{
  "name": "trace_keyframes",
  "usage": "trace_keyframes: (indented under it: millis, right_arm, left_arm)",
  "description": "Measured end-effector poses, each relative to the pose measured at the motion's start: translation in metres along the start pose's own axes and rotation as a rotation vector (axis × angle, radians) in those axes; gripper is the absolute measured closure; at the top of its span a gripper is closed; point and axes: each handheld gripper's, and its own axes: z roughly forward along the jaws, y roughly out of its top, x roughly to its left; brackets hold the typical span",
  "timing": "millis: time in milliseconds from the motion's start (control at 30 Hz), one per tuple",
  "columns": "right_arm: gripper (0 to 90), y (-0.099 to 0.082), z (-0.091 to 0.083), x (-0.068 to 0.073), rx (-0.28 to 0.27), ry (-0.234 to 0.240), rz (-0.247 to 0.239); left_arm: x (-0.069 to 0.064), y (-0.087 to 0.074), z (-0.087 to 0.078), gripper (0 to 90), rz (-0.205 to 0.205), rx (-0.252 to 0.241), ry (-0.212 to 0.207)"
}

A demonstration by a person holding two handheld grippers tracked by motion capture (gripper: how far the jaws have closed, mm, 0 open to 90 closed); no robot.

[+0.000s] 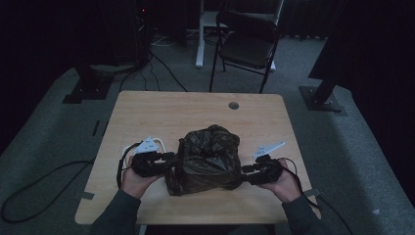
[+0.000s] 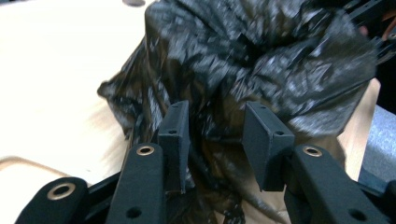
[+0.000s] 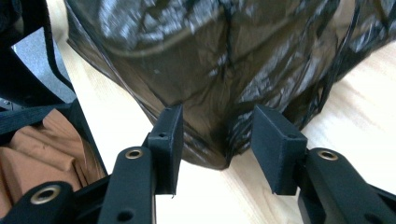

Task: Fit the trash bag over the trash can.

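Crumpled black plastic wraps a boxy load: the bag [image 1: 205, 159] sits on the wooden table [image 1: 147, 107], toward the person's edge and roughly midway across it. Relative to the bag, the left gripper [image 1: 171, 157] lies against its left flank and the right gripper [image 1: 243, 169] against its right flank, each held low in a hand and aimed inward at the bag.

Seen from the left gripper view, the left gripper [image 2: 215, 140] has its jaws spread, with a loose fold of the bag [image 2: 261, 60] standing in the gap; the pads do not press on it. In the right gripper view, the right gripper [image 3: 217, 140] is likewise spread, and a lower corner of the bag [image 3: 219, 70] dips between the jaws without being pinched.

The bag is thin, glossy film, heavily wrinkled and catching pale glints; it is slightly see-through, showing a brownish, straight-edged shape inside. Its top is gathered into a bunched mound, while its sides fall flatter and squarer. The table beneath the bag is pale, smooth wood-grain laminate with rounded corners. Gripper jaws are matte black, blocky, with flat rectangular pads and brass-ringed holes.
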Motion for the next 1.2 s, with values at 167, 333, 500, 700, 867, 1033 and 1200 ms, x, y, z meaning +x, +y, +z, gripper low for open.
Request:
trace_keyframes:
  millis: [167, 333, 500, 700, 867, 1033, 1200]
  right_arm:
    - [52.7, 0.004, -0.003, 0.001, -0.028, -0.007, -0.027]
    - [52.6, 0.009, -0.006, 0.001, -0.051, -0.030, -0.048]
    - [51.8, 0.008, -0.006, -0.001, -0.069, -0.075, -0.044]
    - [51.7, 0.005, -0.002, -0.003, -0.070, -0.089, -0.035]
    - [52.1, 0.005, 0.001, -0.002, -0.063, -0.102, -0.043]
    - [52.0, 0.004, 0.002, -0.002, -0.064, -0.108, -0.049]
    - [52.1, 0.002, 0.003, -0.003, -0.061, -0.108, -0.049]
  left_arm:
    - [-0.001, 0.009, 0.000, 60.1, 0.016, -0.015, -0.010]
    - [-0.003, 0.022, 0.003, 60.2, 0.054, -0.014, -0.020]
    - [-0.005, 0.037, 0.010, 60.2, 0.086, -0.003, -0.030]
    - [-0.007, 0.051, 0.019, 61.0, 0.120, 0.020, -0.035]
    - [-0.011, 0.065, 0.026, 60.6, 0.159, 0.042, -0.045]
    - [-0.012, 0.076, 0.034, 60.7, 0.186, 0.060, -0.049]
    - [-0.013, 0.084, 0.046, 60.9, 0.205, 0.088, -0.058]
